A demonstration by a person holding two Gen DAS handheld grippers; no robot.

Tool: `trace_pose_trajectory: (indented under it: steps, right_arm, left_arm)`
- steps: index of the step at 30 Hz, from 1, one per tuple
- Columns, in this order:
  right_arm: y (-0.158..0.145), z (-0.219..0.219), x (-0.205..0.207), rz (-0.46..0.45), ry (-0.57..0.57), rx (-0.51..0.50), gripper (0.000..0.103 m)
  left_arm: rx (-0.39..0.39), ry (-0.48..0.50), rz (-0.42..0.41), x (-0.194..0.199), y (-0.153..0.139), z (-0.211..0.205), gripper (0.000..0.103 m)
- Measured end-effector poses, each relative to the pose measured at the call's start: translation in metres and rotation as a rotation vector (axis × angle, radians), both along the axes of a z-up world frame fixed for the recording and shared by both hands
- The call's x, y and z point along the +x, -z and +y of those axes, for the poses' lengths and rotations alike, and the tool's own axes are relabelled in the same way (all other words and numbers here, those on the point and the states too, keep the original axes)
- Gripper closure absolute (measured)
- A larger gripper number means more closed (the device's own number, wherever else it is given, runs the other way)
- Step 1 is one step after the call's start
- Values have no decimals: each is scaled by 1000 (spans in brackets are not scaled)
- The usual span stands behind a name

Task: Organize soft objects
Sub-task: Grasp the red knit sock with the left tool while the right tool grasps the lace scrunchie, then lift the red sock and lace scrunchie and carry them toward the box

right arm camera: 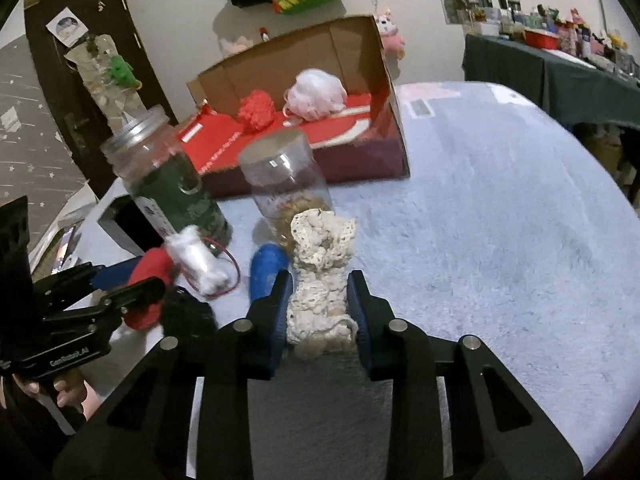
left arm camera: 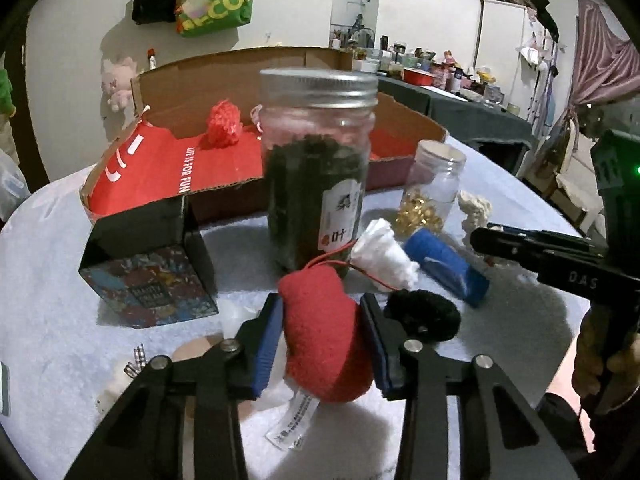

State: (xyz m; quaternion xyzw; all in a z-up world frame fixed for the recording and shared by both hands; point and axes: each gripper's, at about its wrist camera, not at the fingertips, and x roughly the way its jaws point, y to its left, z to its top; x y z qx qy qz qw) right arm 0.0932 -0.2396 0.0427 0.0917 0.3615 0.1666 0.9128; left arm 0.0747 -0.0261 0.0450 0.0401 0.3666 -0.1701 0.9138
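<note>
We record a tabletop [right arm camera: 500, 208] under a pale blue fleecy cover, carrying all items inspected. At its far side stands an open cardboard box [right arm camera: 376, 80] with a red lining; inside it we see a red mesh ball [right arm camera: 256, 111] and a pink-white mesh puff [right arm camera: 316, 94], side by side. In front of the box stands a large lidded jar [left arm camera: 316, 160] filled with dark leaves, upright, with a smaller clear jar [left arm camera: 434, 184] holding gold-coloured pieces just to its right, and a black printed carton [left arm camera: 148, 272] to its left. Between the jars and the claws lie a blue roll [left arm camera: 448, 268], a white fluffy piece [left arm camera: 384, 258] with a thin red cord, and a black fuzzy piece [left arm camera: 424, 312], close together. The left claw [left arm camera: 326, 340] is clamped on a red plush toy [left arm camera: 324, 328]; both blue pads press its sides, its white label hangs below, and whether it is clear of the tabletop we cannot tell. The right claw [right arm camera: 320, 312] is clamped on a cream crocheted toy [right arm camera: 320, 280], held upright between its pads just in front of the smaller jar and beside the blue roll. In the left wrist view the right claw appears at the right edge, near the cream toy. A dark-clothed side table [right arm camera: 552, 76] crowded with small items stands beyond.
</note>
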Motion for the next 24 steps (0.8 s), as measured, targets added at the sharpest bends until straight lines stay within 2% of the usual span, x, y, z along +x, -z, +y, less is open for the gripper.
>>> trace_pose_trajectory:
  steps: [7,24]
  right_arm:
    - [-21,6,-8,-46,-5,-1,76]
    - [-36,21,-15,-81,-48,14,76]
  left_arm:
    - [-30,23,-12,-2,-17,4,63]
    - [-30,62,-105,-14,-50,6,64]
